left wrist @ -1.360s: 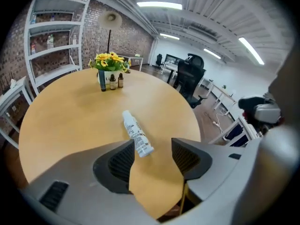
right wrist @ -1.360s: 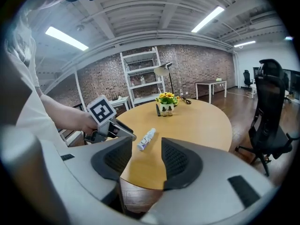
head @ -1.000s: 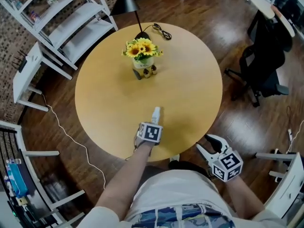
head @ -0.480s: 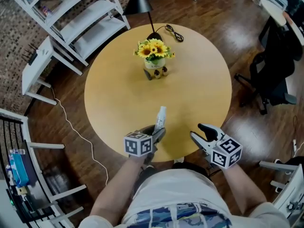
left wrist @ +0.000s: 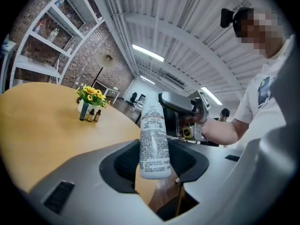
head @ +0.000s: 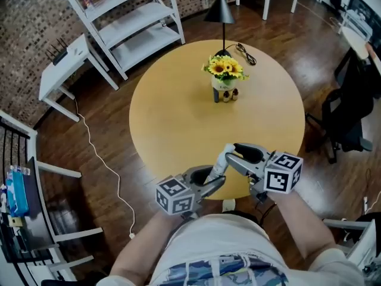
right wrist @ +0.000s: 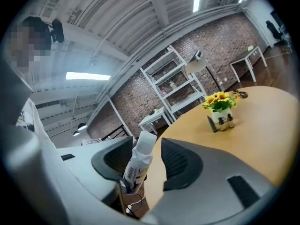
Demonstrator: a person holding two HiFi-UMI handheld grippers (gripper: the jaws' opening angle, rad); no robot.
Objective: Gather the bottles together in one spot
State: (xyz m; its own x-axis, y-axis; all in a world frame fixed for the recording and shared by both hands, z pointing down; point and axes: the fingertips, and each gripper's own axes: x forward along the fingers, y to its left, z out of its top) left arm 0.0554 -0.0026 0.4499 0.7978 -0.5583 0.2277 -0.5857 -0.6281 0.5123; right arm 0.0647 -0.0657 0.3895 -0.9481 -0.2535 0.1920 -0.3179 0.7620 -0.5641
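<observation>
White bottle (left wrist: 153, 139), contents not visible, clamped in left gripper (head: 214, 180) over the table's (head: 172, 124) near edge. Right gripper (head: 235, 158) jaws stand apart around its cap. White pot (head: 221, 83) holds sunflowers (head: 225, 68), with small brown bottles (head: 231, 94) beside it.

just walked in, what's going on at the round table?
The person holds a white spray bottle in the left gripper, up off the round table at its near edge. The right gripper has its fingers open around the bottle's top without pressing on it, so this looks like a handover being set up. A few small dark bottles stand beside the sunflower pot on the far side. The spray bottle is not yet with them.
</observation>
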